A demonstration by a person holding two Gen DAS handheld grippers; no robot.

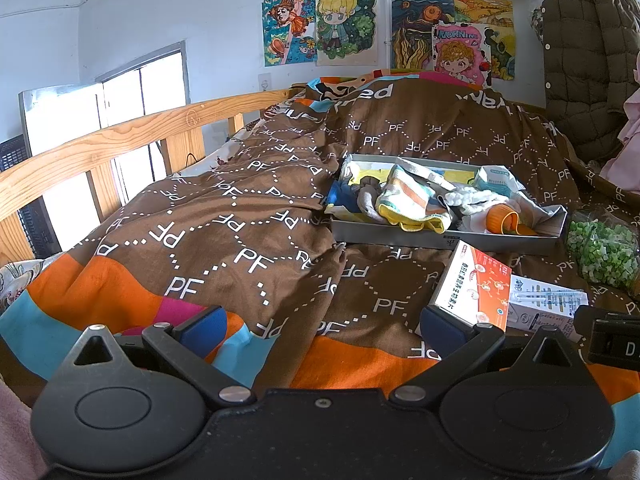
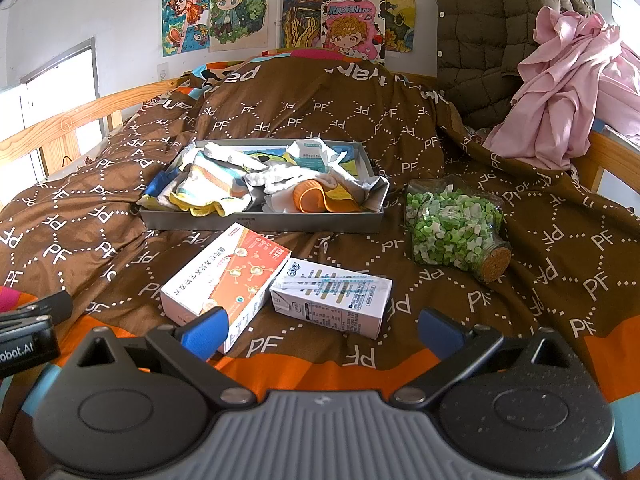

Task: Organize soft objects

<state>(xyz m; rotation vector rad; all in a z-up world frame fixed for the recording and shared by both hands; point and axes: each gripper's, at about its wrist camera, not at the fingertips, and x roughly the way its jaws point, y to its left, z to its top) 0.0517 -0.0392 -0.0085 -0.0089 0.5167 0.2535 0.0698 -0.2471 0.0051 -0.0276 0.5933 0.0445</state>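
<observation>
— Where do we start?

— With our right claw [image 2: 320, 330]: its blue pads are spread wide and grip nothing, hovering low over the orange hem of the bedspread [image 2: 500, 128]. Our left claw [image 1: 320, 326] is the same, parted and empty, above the orange and blue border.

— What lies nearest the right claw?

— Two cartons. The red-and-white box [image 2: 224, 280] lies flat with its near corner just behind our left pad; it carries Chinese print we cannot read. Touching its right side is the white carton [image 2: 332, 300], with a wrapped straw on top and fine print too small to make out.

— And the soft things?

— They are heaped in the grey tray [image 2: 260, 222] beyond the cartons, mid-bed. We see a striped cloth [image 2: 208, 192] with yellow trim and pastel bands at the left, a crumpled white fluffy piece [image 2: 276, 182] in the middle, an orange cuffed sock [image 2: 316, 198] near the front right, and a white tissue pack [image 2: 312, 156] with teal print at the back.

— Anything beside the tray?

— A corked glass jar [image 2: 456, 228] on its side, filled with green and white bits, to the right.

— Any writing we can read?

— "PF" repeats across the brown bedspread. A drawing on the wall [image 2: 352, 28] says "MORNING". The piece of the other claw's body at the left edge shows "obot.AI".
</observation>
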